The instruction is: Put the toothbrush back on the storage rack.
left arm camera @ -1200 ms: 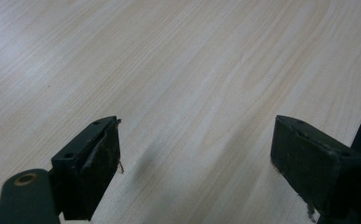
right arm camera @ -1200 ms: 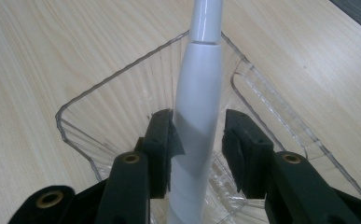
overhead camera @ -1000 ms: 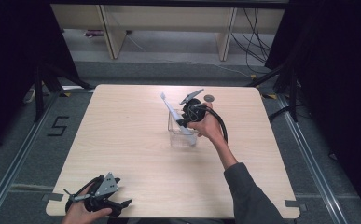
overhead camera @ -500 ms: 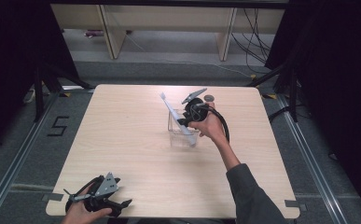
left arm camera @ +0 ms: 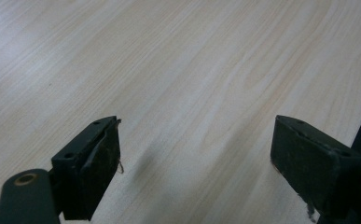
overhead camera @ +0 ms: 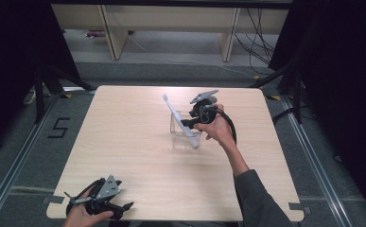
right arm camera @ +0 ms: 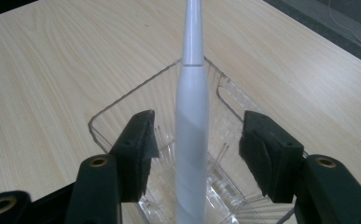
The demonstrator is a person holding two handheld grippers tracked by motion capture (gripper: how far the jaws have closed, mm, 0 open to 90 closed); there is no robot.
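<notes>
A clear plastic box (overhead camera: 183, 130) (right arm camera: 136, 100) stands on the wooden table past its middle. A white electric toothbrush (overhead camera: 178, 120) (right arm camera: 191, 121) leans in it, its base in the box and its head up over the far left rim. My right gripper (overhead camera: 190, 124) (right arm camera: 197, 151) hangs open over the box, jaws on either side of the toothbrush handle with gaps on both sides. My left gripper (overhead camera: 102, 204) (left arm camera: 194, 172) rests open at the table's near left corner, with nothing but bare wood between its jaws.
The table (overhead camera: 124, 142) has edges close to my left gripper at the front. Shelving legs (overhead camera: 109, 35) and cables (overhead camera: 256, 28) stand on the floor beyond the far edge. A floor mark "5" (overhead camera: 57, 127) lies to the left.
None of the high-view frames differ much; the right hand and toothbrush stay at the box, and the left gripper stays at the near left corner.
</notes>
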